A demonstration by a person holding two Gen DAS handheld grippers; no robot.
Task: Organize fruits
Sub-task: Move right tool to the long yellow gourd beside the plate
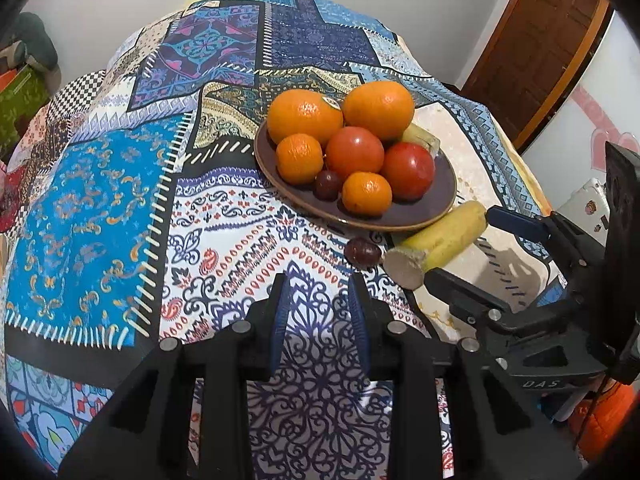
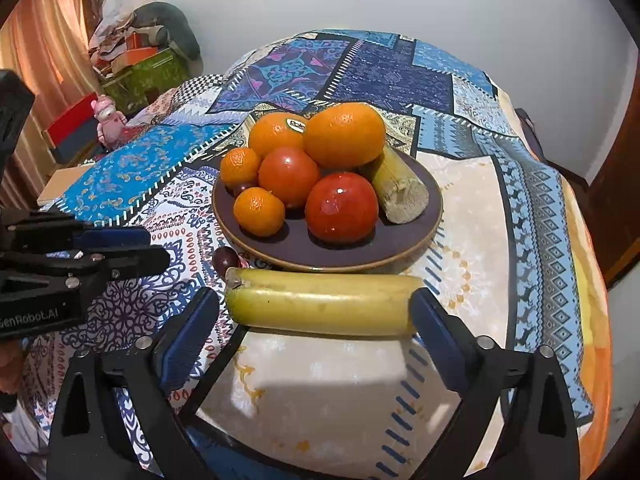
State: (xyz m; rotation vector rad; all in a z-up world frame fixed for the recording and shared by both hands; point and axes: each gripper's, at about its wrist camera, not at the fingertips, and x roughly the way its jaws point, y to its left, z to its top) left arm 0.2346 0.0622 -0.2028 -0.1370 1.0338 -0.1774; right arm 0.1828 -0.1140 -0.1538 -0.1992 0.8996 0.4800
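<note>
Right claw (image 2: pixel 316 320): pinching banana (image 2: pixel 320 304) lengthwise; fruit plate (image 2: pixel 400 254) just beyond. Left claw (image 1: pixel 319 300): narrowly spread, holding nothing.

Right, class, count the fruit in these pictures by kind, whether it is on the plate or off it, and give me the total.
Large round oranges: 2
Small orange mandarins: 2
Glossy red round fruits: 2
Small dark purple round fruits: 2
Yellow-green bananas: 2
Total: 10
</note>
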